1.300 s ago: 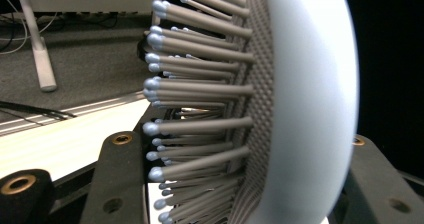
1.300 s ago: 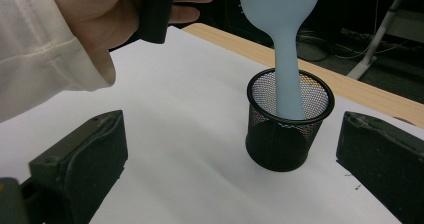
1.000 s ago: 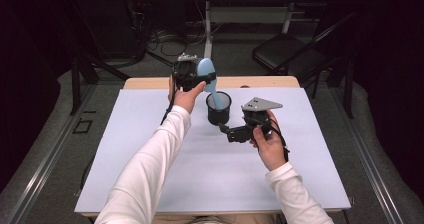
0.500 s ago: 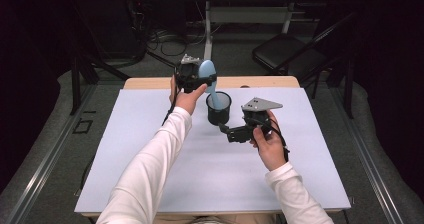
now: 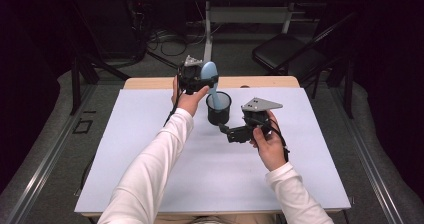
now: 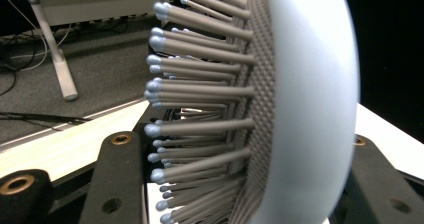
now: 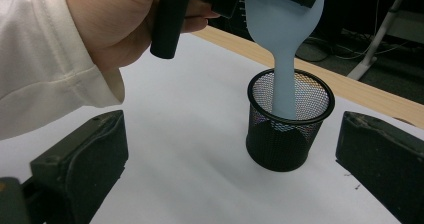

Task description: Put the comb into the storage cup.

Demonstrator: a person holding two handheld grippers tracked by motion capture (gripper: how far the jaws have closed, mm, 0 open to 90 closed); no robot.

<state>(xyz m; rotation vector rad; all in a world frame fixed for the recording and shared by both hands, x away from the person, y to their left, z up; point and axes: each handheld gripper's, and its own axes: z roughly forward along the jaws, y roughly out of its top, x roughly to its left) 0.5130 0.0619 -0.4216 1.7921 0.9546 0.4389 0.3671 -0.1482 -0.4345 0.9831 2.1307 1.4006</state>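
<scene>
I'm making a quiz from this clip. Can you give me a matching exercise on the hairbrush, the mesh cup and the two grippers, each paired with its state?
Things:
1. hairbrush
2. mesh cup
3. left gripper
4. right gripper

States:
A. open, holding nothing
B. upright on the white table cover
C. handle lowered into the cup
D. shut on the brush head

Pairs: 1-C, 2-B, 3-D, 4-A
</scene>
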